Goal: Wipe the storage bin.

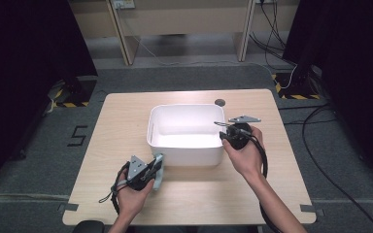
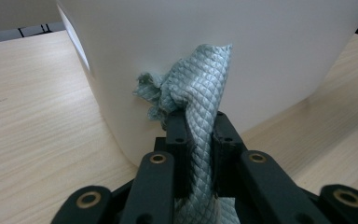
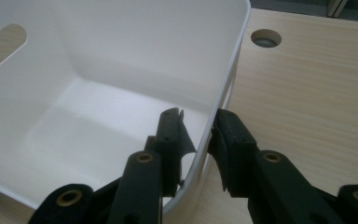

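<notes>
- Left claw [image 2: 199, 135] is clamped tight on the teal cloth [image 2: 200, 88], bunched right against the white tub's [image 1: 186, 153] outer wall on the side facing the desk's [image 1: 126, 111] near edge.
- Right claw [image 3: 196, 135] straddles the tub's right rim, jaws either side of the wall; whether they pinch it I can't tell.
- Cloth gripped, tub apparently steadied. My read: wiping has barely begun, and the inside looks untouched.
</notes>
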`<state>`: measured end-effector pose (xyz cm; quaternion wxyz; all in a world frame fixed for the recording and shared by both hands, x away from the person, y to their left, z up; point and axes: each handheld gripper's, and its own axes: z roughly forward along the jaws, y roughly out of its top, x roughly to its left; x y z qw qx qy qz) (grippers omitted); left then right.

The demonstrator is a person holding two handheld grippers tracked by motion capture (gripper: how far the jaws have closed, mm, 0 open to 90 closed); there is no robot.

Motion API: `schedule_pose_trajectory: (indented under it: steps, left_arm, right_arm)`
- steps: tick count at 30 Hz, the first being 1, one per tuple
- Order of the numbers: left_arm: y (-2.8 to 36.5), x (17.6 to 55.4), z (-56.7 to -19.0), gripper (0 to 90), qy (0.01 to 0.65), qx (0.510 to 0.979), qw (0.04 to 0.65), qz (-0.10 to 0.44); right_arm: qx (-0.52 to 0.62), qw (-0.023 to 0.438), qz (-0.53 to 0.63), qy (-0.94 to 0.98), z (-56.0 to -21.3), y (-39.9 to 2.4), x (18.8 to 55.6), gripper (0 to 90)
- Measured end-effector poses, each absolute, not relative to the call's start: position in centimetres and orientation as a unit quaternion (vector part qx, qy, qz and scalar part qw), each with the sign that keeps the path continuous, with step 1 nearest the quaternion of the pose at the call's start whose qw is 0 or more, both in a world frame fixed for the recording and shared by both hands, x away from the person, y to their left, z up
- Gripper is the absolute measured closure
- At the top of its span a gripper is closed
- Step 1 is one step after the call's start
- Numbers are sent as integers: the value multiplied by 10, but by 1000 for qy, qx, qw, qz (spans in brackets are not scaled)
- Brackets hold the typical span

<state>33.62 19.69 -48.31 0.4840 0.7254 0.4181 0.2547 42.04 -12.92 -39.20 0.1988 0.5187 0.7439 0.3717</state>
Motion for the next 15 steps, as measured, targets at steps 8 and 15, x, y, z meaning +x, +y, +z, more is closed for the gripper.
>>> schedule_pose_trajectory:
  steps: [8,15]
  left_arm:
    - [197,338,-489,801,420,731,476,248]
    - [196,339,-494,802,422,736,470,244]
  right_arm:
    - [517,199,373,744,-392,-129,420,723]
    - [518,198,374,743,-392,-129,420,721]
